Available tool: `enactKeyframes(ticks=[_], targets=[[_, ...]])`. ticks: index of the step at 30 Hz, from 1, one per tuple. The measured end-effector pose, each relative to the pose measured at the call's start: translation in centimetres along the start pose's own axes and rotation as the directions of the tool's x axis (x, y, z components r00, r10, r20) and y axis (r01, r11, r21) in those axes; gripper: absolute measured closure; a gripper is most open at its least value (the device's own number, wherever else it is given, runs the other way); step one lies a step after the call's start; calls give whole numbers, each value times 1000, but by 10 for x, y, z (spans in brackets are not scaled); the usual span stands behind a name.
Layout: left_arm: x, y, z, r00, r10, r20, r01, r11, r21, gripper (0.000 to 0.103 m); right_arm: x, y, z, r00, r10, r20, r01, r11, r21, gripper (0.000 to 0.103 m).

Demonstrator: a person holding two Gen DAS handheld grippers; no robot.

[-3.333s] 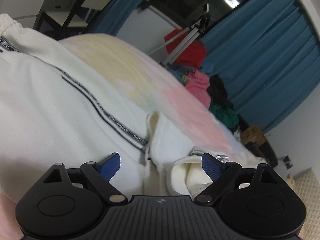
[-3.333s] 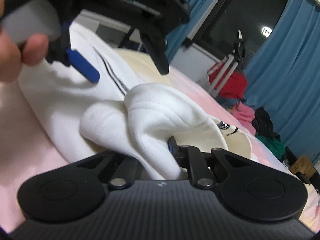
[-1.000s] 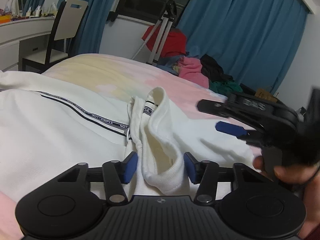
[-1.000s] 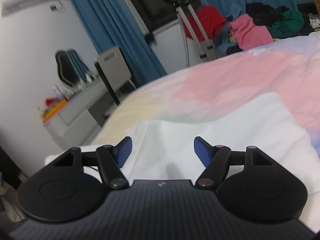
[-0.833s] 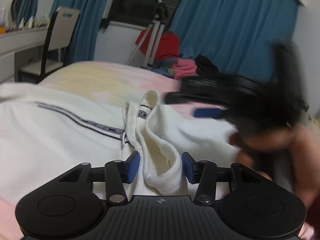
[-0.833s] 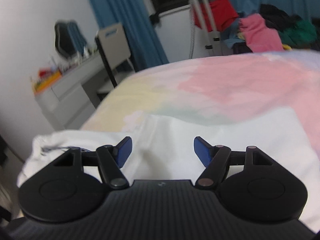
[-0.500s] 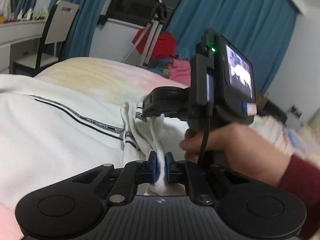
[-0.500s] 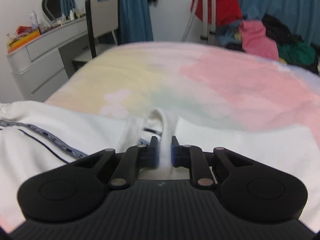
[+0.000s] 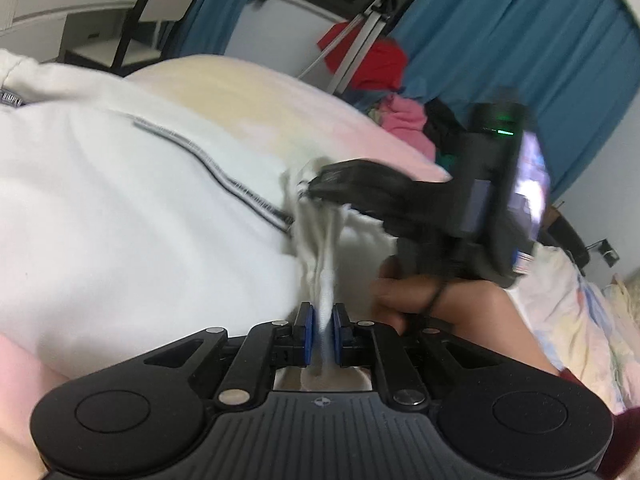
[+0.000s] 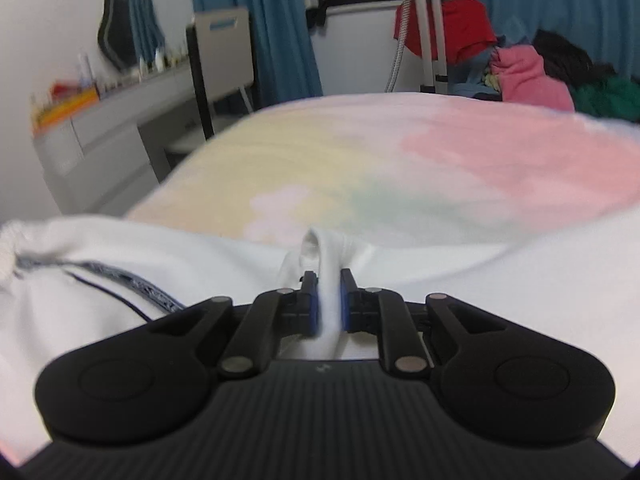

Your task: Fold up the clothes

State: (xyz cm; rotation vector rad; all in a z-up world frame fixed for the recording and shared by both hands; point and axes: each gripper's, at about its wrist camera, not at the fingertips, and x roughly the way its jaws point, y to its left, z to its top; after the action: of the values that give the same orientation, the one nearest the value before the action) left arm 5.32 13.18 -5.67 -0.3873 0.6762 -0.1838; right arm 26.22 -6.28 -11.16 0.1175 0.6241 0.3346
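A white garment with a dark printed stripe lies spread on the bed. My left gripper is shut on a bunched white fold of it. My right gripper is shut on another white fold of the same garment, near the stripe. In the left wrist view the right gripper shows from the side, held by a hand, pinching the cloth just beyond my left one. The cloth runs taut between the two.
The bed sheet is pastel yellow, green and pink. A desk and chair stand at the left. A tripod and a clothes pile stand before blue curtains behind the bed.
Both grippers closed on folds of the white garment about half a second ago. Since then the left wrist view has tilted and the cloth between the grippers is pulled tighter.
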Motion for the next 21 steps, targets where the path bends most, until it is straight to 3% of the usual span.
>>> enactKeyframes(ticks=[4,7,9,11,21], targets=[[5,0,-2,1000,21,-16,-21,1000,14,86,-19,-8,10,1000,-12,-24,13,999,29,86],[-3,-9,-1,999,33,14,-34,996,81,81,-54,-12,14,1000,-24,11,24,1000,6,86],[-11,-20,-1,998,46,48,-52,990,134,73,-81,-16,16,999,-33,40,34,999,-13,86],[-20,-32,0,995,60,80,-74,980,183,57,-111,-21,14,996,-57,63,59,998,-26,86],[-73,-76,-9,984,48,169,-93,958,272,33,-234,-44,-25,979,-145,141,143,989,26,86]])
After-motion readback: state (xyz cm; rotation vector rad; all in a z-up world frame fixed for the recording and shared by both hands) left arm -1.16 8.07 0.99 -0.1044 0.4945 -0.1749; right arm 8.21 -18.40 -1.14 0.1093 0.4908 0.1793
